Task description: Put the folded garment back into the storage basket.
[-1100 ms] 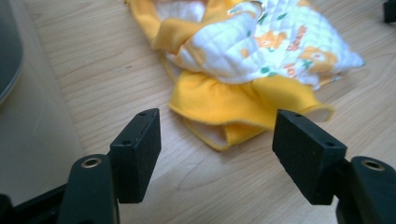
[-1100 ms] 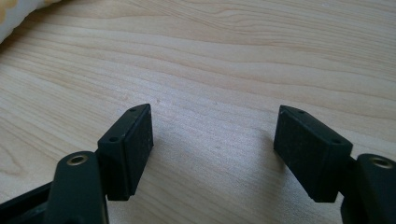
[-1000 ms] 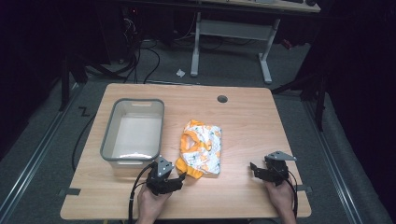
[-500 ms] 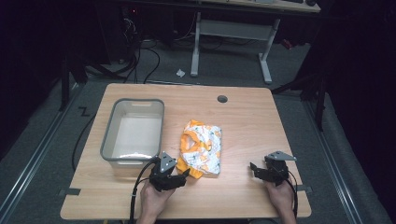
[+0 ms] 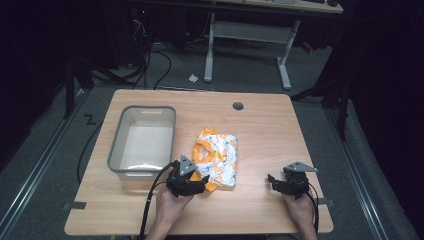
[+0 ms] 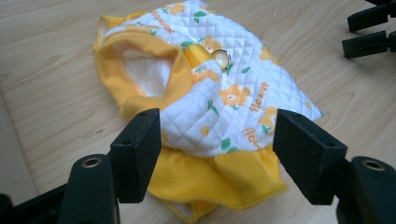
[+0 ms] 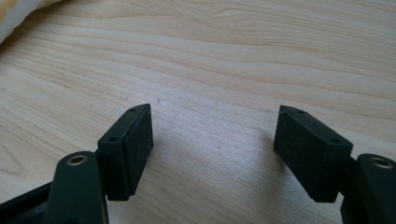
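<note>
While the right hand-held gripper [image 5: 280, 182] rests open and empty on the bench [image 5: 270, 135], the left hand-held gripper [image 5: 196, 184] has edged closer, jaws wide astride the quilted pet vest's [image 6: 219, 93] yellow hem beside the grey tub [image 5: 143, 141], so a grasp looks imminent.

overhead camera faces forward; gripper cameras sit close, perhaps sharing tabletop [image 5: 260, 135].

On the light wooden table [image 5: 260, 130], the grey plastic bin [image 5: 116, 150] stands at the left, and the quilted yellow-and-white pet vest [image 5: 216, 156] lies just to its right, near the middle. The left gripper [image 5: 199, 184] sits at the vest's near edge, in front of the bin's near right corner. The right gripper [image 5: 274, 181] rests well apart to the right, near the table's front edge.
</note>
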`<control>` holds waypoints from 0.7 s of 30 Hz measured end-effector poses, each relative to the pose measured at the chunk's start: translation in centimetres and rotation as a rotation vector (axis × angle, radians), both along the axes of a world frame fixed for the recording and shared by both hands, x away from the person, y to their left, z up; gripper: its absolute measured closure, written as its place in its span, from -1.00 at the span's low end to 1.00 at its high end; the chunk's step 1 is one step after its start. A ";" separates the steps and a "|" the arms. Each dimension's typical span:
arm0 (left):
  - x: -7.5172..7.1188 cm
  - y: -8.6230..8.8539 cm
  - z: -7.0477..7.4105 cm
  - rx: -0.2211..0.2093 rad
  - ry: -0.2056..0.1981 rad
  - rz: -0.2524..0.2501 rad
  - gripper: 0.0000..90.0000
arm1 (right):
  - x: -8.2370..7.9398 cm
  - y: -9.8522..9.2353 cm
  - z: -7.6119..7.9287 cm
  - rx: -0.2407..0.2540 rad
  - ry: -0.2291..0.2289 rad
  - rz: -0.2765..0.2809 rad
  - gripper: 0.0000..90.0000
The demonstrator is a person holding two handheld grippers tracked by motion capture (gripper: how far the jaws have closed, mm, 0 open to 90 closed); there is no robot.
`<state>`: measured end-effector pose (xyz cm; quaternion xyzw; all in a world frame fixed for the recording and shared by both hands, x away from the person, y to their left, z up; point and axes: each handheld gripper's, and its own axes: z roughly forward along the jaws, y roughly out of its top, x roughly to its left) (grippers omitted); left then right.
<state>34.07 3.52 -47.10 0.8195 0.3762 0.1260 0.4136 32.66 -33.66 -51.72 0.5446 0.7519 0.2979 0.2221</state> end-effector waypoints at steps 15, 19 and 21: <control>3.7 -2.6 1.0 0.065 0.036 0.030 -0.50 | 0.0 0.0 0.0 -0.004 -0.004 0.006 -0.37; 4.8 -2.9 0.9 0.048 0.067 0.046 -0.58 | 0.0 0.0 0.0 0.000 -0.001 0.001 -0.37; 5.3 -3.1 0.8 0.048 0.074 0.063 -0.62 | 0.0 0.0 0.0 0.000 -0.001 0.001 -0.37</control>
